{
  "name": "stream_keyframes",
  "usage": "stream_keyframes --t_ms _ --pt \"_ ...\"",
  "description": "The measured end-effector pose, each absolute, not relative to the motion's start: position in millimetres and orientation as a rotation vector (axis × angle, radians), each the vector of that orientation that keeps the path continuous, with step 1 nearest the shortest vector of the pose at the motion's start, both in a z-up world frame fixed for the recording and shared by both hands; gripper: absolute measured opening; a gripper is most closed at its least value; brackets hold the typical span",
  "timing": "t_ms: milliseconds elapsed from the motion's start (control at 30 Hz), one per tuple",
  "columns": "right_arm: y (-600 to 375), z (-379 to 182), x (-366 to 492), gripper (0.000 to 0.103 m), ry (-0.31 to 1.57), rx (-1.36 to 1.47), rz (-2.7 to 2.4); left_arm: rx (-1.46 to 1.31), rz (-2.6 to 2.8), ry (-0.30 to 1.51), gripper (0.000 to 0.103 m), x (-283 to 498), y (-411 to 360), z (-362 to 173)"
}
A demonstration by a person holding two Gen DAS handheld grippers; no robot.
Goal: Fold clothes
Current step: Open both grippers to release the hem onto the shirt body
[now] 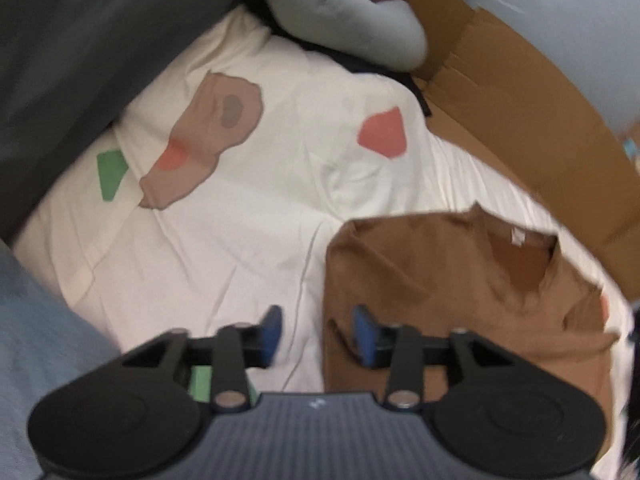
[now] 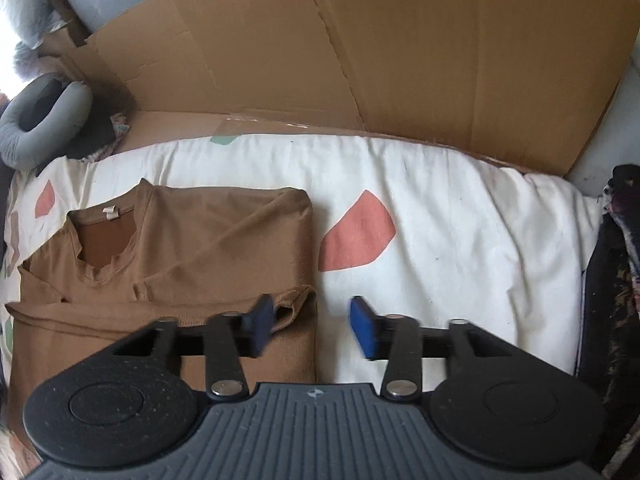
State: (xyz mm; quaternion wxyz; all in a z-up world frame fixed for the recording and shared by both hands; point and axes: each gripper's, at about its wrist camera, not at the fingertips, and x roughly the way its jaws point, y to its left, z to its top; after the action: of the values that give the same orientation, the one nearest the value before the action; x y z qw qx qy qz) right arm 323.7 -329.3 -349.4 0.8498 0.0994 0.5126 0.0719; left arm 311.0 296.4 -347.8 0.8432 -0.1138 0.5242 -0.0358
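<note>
A brown V-neck shirt (image 1: 432,280) lies flat on the white patterned sheet (image 1: 240,240), its sides folded inward and a white label showing at the neck. My left gripper (image 1: 318,334) is open and straddles the shirt's left edge: one blue pad is over the sheet, the other over the brown cloth. In the right wrist view the same shirt (image 2: 200,236) fills the lower left. My right gripper (image 2: 312,328) is open astride the shirt's right edge, by a folded sleeve cuff (image 2: 290,308). Neither gripper has its pads pressing on cloth.
Flattened cardboard (image 2: 360,60) stands along the far side of the sheet (image 2: 460,220). A grey curved pillow (image 2: 36,120) lies at the far left corner, also seen as the grey pillow (image 1: 344,12). Dark clothes (image 2: 616,280) are piled at the right. Blue-grey fabric (image 1: 36,340) sits at the lower left.
</note>
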Motion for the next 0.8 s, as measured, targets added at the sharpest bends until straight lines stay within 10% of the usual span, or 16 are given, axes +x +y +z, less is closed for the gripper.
stream_keyframes --t_ms 800 --pt "-297.9 -394.9 318.4 0.056 1.162 0.067 0.085 -0.01 -0.094 1.248 0.055 323.4 238.7 -404.3"
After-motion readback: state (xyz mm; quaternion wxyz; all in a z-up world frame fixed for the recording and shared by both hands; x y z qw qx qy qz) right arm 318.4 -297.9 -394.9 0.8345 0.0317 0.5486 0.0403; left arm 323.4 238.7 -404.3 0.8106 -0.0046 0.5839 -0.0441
